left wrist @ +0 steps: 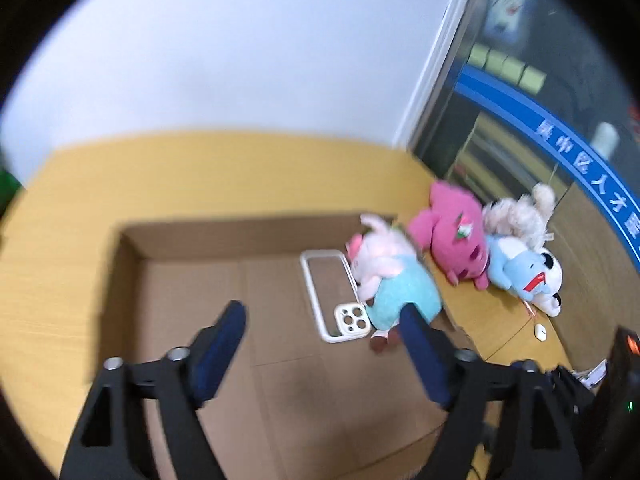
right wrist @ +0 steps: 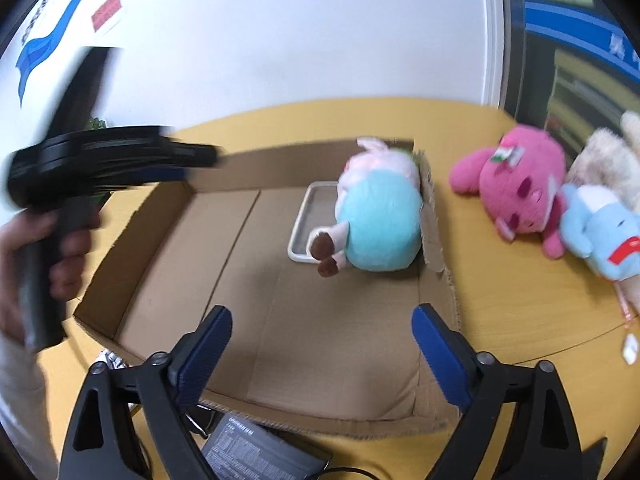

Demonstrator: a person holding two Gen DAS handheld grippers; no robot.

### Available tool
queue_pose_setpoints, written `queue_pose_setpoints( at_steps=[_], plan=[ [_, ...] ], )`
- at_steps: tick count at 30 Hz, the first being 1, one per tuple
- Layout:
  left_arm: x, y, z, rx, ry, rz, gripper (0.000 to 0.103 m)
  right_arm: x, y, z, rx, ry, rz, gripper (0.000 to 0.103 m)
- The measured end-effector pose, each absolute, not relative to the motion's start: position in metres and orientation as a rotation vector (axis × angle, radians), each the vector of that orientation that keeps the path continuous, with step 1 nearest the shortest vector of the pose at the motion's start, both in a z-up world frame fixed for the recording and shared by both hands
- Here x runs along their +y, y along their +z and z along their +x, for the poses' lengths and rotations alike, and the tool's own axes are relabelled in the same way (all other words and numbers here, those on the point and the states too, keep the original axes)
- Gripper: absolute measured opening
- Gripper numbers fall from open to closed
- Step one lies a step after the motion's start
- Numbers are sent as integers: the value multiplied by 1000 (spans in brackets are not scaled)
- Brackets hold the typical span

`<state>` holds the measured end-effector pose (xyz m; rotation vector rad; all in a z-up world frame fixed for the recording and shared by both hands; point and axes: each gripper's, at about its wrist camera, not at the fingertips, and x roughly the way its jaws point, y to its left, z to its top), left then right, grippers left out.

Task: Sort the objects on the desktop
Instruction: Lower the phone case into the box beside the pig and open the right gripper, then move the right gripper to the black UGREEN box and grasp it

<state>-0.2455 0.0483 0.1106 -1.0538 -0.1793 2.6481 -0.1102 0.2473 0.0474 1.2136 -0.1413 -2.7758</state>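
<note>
A cardboard box (left wrist: 188, 240) (right wrist: 152, 248) lies open on the yellow table. Inside it at the right are a white phone case (left wrist: 332, 300) (right wrist: 308, 216) and a pink plush in a light-blue dress (left wrist: 392, 280) (right wrist: 380, 216). My left gripper (left wrist: 324, 316) is open and empty above the box floor; it also shows blurred in the right wrist view (right wrist: 196, 160). My right gripper (right wrist: 322, 320) is open and empty over the box's near part. On the table right of the box lie a pink plush (left wrist: 456, 236) (right wrist: 516, 188), a blue plush (left wrist: 520, 272) (right wrist: 600, 228) and a cream plush (left wrist: 516, 212) (right wrist: 600, 152).
A dark glass door (left wrist: 540, 92) stands at the right, a white wall behind. A small white tag on a cord (left wrist: 540, 330) (right wrist: 630, 348) lies on the table. A dark flat device (right wrist: 256, 444) lies in front of the box.
</note>
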Motion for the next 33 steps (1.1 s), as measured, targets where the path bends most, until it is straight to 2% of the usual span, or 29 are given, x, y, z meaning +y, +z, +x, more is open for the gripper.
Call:
queue_pose_setpoints(
  at_steps=[5, 13, 20, 33],
  plan=[
    [32, 138, -156, -15, 2818, -884, 81, 225, 69, -74, -74, -2854, 1088, 98],
    [56, 128, -74, 139, 2967, -738, 81, 194, 91, -25, 36, -2913, 939, 100],
    [57, 113, -45, 65, 2969, -752, 81, 181, 94, 8, 63, -2916, 898, 100],
    [56, 69, -36, 140, 3018, -903, 81, 173, 63, 23, 17, -2874, 914, 102]
  ],
)
